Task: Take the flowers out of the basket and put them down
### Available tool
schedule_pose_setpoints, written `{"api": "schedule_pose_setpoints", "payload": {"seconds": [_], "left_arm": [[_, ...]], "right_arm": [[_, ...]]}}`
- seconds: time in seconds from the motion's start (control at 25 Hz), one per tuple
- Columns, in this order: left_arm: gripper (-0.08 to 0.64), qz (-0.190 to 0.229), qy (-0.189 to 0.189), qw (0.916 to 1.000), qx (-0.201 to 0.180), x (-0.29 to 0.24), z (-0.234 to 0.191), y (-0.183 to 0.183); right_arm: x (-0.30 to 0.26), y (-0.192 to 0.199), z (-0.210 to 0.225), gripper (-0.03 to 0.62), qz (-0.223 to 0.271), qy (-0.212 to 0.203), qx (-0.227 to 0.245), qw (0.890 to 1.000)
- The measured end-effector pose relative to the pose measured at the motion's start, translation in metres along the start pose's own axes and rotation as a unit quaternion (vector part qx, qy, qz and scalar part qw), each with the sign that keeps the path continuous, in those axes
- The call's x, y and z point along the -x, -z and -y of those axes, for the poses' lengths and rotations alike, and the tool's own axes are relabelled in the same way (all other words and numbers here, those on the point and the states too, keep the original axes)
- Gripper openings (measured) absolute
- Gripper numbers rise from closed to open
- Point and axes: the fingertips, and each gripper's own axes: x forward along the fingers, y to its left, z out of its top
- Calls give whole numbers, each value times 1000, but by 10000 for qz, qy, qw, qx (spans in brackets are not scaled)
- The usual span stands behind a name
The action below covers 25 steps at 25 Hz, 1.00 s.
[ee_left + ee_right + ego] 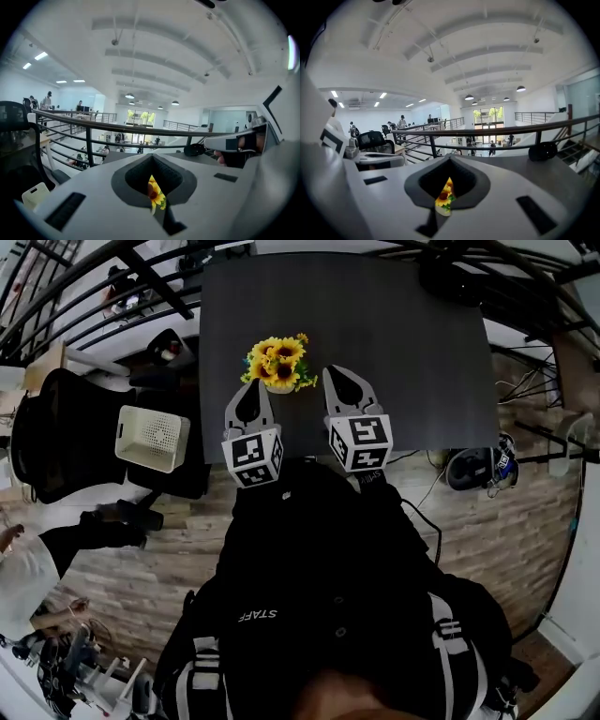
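The 2 grippers are hanging side by side, their jaws reaching over the near part of the dark table [422,352]. The left gripper [257,386] is clenched, its jaws pressing together with nothing between them. The right gripper [331,373] is closed and empty in the same way. The flowers [277,362], a bunch of yellow sunflowers on a small pale base, are standing upright on the table. They are sitting just beyond the tips, between the 2 grippers. In each gripper view they are showing only through the small opening behind the closed jaw tips. A white basket [153,438] is sitting off the table to the left, beside a black chair [56,437] and well apart from the flowers.
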Motion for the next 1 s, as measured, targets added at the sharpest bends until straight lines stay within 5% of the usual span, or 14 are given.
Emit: {"api": "schedule_pose_setpoints", "payload": {"seconds": [0.52, 1.0], "left_arm": [[2, 410, 673, 9967, -202, 18, 22, -86], [2, 817, 911, 9915, -447, 10, 24, -138]], "right_arm": [[25, -81, -34, 14, 876, 96, 228, 9958], [29, -129, -35, 14, 1432, 344, 340, 9885]]}}
